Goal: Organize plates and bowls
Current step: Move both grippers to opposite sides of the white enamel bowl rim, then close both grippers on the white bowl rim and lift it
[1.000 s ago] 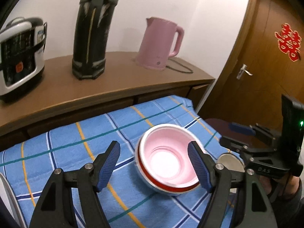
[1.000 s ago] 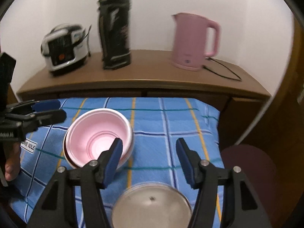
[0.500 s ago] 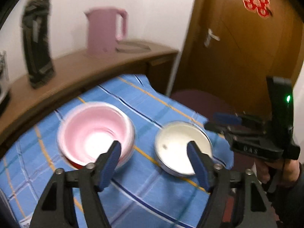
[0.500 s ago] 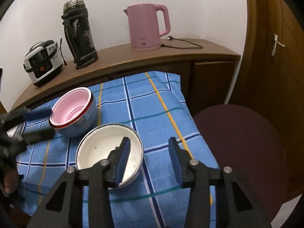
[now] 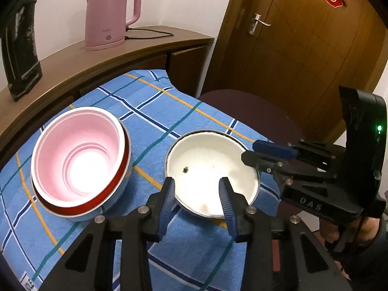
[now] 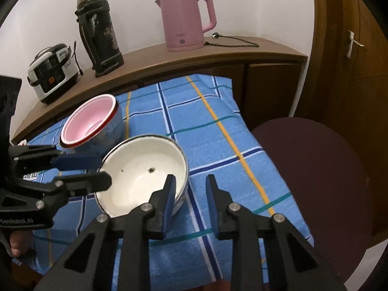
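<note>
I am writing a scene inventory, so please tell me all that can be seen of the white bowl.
The white bowl looks like enamel, with a thin dark rim and dark specks inside. Empty and upright, it sits on the blue checked cloth, beside the pink bowl stack but apart. The left claw and right claw each straddle its rim; their jaws have just been closing, not yet pressing.

White wall (image 6: 135, 4), wooden sideboard (image 6: 194, 55), brown door (image 5: 303, 48)
</note>
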Demonstrator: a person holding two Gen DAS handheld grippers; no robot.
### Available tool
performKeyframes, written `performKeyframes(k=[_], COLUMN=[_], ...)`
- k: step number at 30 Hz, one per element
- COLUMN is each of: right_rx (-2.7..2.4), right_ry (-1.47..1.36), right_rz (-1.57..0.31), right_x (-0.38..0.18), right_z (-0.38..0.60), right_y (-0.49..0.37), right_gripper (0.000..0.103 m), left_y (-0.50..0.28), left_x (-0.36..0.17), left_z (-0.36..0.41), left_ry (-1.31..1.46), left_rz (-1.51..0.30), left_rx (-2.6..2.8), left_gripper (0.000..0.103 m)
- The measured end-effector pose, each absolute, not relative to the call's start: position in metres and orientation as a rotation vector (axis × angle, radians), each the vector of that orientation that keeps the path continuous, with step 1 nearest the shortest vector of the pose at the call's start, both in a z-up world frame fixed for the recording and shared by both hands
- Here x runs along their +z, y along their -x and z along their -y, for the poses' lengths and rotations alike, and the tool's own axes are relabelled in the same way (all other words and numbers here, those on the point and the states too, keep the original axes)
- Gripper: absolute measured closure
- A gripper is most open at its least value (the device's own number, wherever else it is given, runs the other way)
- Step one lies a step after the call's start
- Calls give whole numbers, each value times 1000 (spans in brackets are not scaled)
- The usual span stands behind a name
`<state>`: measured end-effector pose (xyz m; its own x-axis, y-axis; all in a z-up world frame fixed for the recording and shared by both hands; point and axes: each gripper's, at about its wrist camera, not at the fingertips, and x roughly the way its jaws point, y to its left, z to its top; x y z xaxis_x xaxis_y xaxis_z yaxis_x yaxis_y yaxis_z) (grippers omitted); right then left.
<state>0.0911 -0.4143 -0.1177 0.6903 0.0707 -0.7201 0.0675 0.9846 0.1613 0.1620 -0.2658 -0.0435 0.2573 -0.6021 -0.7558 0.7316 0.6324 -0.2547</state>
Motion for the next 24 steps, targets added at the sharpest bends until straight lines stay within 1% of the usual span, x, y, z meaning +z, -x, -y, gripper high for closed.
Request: performKeyframes(k=[10,14,15,16,18,24], right_rx=[8,0,-4,-11,-12,-16], right_ry=[-169,-165,-165,-162,-168,-178], right_rz=[-813,-805,-803,-801,-799,-792], right_x=[-121,-122,-122,-122,-122,-120], right_z=[409,409,408,408,409,409], right_y=[-91,-90,-90,-90,-90,-91], right_gripper=[84,88,89,89,89,90], left_y=[-164,-160,-160,-160,-160,-157], left_x=[-45,-53,-55,-55,-55,-54], left_z=[259,267,267,267,266,266], left_ry=[-137,-171,-172,-176,-190,-192], left_rz=[-960,-978,-983,-981,-971,-948], left_rx=[-892,-900,-899,-892,-875,-866], left_gripper=[62,63,64,71,77,78])
